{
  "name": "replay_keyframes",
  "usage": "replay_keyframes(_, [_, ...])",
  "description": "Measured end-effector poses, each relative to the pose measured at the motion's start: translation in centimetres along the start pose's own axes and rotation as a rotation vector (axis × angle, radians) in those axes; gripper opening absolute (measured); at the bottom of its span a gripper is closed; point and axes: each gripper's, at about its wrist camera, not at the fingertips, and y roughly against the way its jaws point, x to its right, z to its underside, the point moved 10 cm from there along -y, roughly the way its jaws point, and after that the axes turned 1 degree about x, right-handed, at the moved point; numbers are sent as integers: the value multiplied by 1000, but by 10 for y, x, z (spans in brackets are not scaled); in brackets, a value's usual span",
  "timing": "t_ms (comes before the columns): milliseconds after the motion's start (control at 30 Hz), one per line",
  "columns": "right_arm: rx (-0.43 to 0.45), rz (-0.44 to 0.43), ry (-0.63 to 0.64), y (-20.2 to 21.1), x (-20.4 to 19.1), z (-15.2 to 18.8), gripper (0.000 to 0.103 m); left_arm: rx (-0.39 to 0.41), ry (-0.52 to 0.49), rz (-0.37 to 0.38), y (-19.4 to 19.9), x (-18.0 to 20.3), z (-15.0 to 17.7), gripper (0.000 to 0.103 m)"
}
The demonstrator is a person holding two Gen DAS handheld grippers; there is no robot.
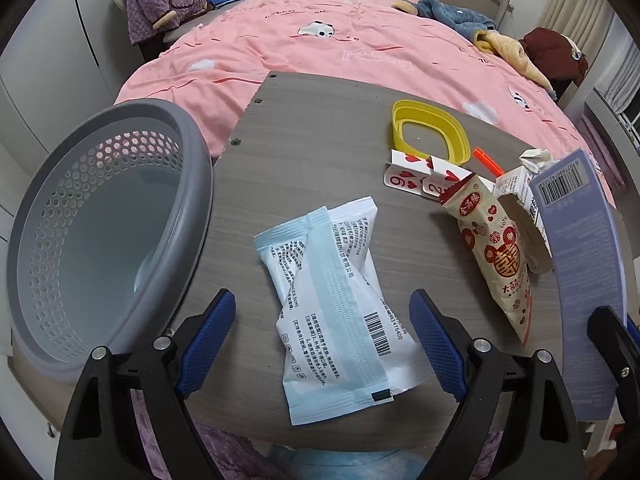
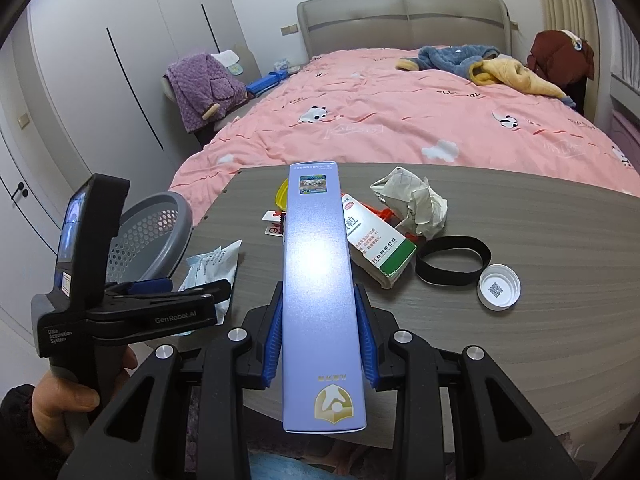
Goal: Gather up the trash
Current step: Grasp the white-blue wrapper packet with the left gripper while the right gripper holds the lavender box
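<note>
My left gripper (image 1: 322, 324) is open, its blue pads either side of a white and light-blue plastic wrapper (image 1: 332, 308) lying on the grey wooden table (image 1: 304, 128). A grey perforated basket (image 1: 100, 236) stands at the table's left edge, beside my left finger. My right gripper (image 2: 320, 328) is shut on a long lilac box (image 2: 318, 288), held above the table; the box also shows in the left wrist view (image 1: 584, 280). The wrapper (image 2: 212, 264) and basket (image 2: 148, 236) show left in the right wrist view.
On the table lie a red-printed snack bag (image 1: 496, 248), playing cards (image 1: 416, 176), a yellow ring lid (image 1: 432, 128), a green-white carton (image 2: 376, 240), crumpled paper (image 2: 412, 200), a black band (image 2: 452, 260) and a white cap (image 2: 498, 286). A pink bed (image 2: 400, 120) lies behind.
</note>
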Motion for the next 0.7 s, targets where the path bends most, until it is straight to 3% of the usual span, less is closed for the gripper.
replay_keyframes(67, [0, -1, -1, 0, 0, 0, 32, 5, -4, 10, 0, 1, 0, 82])
replay_keyframes(100, [0, 0, -1, 0, 0, 0, 32, 5, -9, 13, 0, 2, 0, 70])
replay_keyframes(167, [0, 1, 1, 1, 0, 0, 32, -8, -18, 26, -3, 3, 2, 56])
replay_keyframes(400, [0, 12, 13, 0, -7, -3, 32, 63, -24, 23, 11, -5, -3, 52])
replay_keyframes(700, [6, -24, 65, -9, -50, -21, 32, 224, 12, -22, 68, -52, -22, 52])
